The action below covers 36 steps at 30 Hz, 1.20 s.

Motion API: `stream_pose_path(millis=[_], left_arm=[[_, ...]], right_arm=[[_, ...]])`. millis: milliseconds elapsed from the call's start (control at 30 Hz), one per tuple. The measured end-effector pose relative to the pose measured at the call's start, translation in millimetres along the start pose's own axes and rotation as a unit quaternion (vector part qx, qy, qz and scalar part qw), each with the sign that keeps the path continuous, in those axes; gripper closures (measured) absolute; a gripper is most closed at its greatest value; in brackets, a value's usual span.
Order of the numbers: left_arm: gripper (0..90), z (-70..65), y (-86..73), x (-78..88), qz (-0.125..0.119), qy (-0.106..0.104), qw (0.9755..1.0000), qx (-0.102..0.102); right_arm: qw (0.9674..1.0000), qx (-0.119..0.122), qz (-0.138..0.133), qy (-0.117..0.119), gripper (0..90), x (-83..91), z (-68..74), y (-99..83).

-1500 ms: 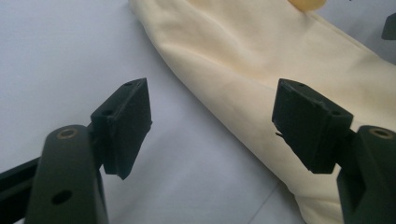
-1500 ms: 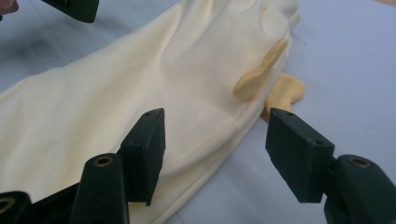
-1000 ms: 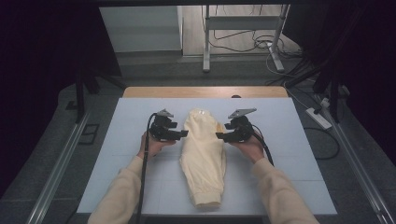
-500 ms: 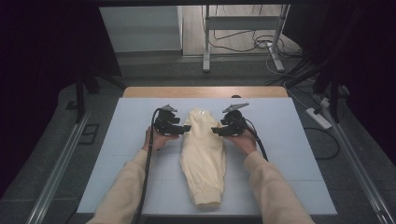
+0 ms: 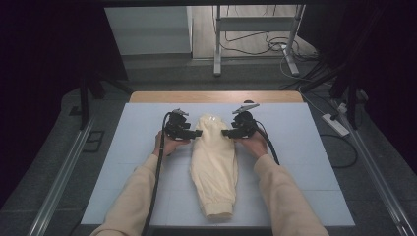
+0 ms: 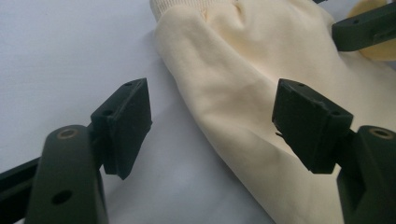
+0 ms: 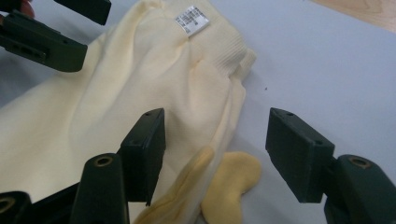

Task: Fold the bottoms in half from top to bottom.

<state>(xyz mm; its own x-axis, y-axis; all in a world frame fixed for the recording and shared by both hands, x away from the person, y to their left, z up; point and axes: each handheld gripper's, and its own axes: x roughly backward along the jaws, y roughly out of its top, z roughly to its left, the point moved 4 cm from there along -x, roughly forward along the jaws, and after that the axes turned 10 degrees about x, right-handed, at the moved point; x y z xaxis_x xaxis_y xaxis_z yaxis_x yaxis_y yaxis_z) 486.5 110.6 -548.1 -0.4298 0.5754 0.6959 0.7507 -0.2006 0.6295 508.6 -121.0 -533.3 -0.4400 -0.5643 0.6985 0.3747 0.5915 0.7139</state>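
**Garment flanked, both tools empty**

Pale blue table in a dark room. A cream garment lies lengthwise at centre, folded narrow. Left tool and right tool flank its far end, jaws wide apart, gripping nothing. Fabric judged soft, light, limp; best taken at the side edges near the ribbed hem.

Colours on your table
You have a plain cream-yellow garment with a white printed label and a deeper yellow patch, on a pale blue-white mat; your grippers' pads are black.
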Motion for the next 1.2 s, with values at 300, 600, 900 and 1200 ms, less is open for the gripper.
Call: stream_pose_path(millis=[300, 600, 900, 1200], left_arm=[[30.2, 1.4, -2.6, -12.0, 0.023, 0.002, 0.9997, 0.005], [37.3, 1.4, -5.4, -16.7, 0.033, -0.006, 0.9994, 0.007], [57.2, -3.5, -6.8, -16.8, 0.046, -0.023, 0.9987, -0.001], [78.3, -7.0, -8.2, -14.8, 0.049, -0.033, 0.9982, -0.011]], right_arm=[[0.9996, 0.003, 0.026, 0.007, 37.5, -13.7, 0.2, -9.1], [0.9995, 0.003, 0.025, 0.02, 37.5, -16.1, 2.2, -10.0], [0.9991, 0.006, 0.026, 0.034, 48.4, -17.5, 7.2, -9.5], [0.9976, 0.004, 0.022, 0.065, 70.1, -16.4, 13.3, -8.3]])
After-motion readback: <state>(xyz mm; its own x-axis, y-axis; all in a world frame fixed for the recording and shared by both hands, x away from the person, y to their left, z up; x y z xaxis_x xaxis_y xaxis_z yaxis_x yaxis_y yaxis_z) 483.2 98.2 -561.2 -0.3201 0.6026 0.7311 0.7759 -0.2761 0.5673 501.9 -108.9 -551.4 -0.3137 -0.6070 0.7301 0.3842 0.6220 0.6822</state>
